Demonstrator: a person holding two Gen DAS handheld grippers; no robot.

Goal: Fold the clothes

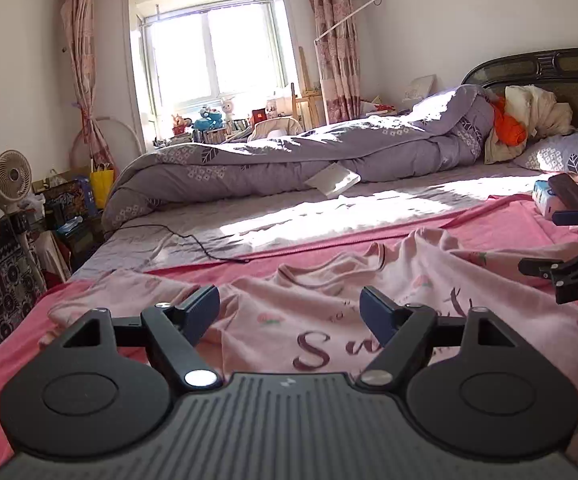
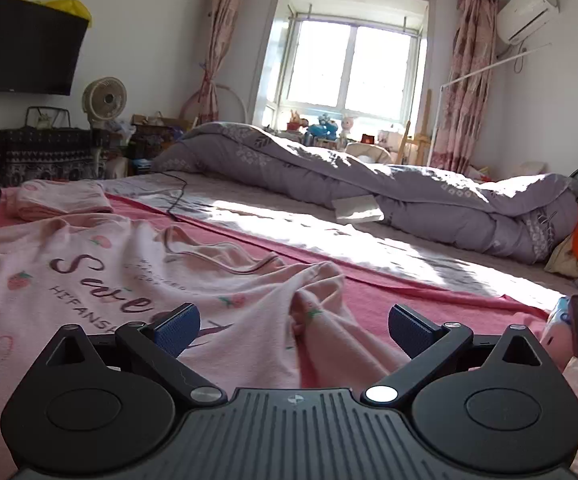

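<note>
Pink top (image 2: 101, 280) printed "HI'FANS", jaws apart, "DAS" on right gripper (image 1: 557, 248)

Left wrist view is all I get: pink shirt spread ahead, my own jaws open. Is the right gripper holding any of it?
Observer: No. The right gripper is open with nothing between its pads. A bunched sleeve of the pink shirt lies on the bed just ahead of it.
Operator: Is anything already folded?
Observer: Yes. A folded pink garment lies on the pink sheet beyond the shirt, at the left of the right wrist view.
</note>
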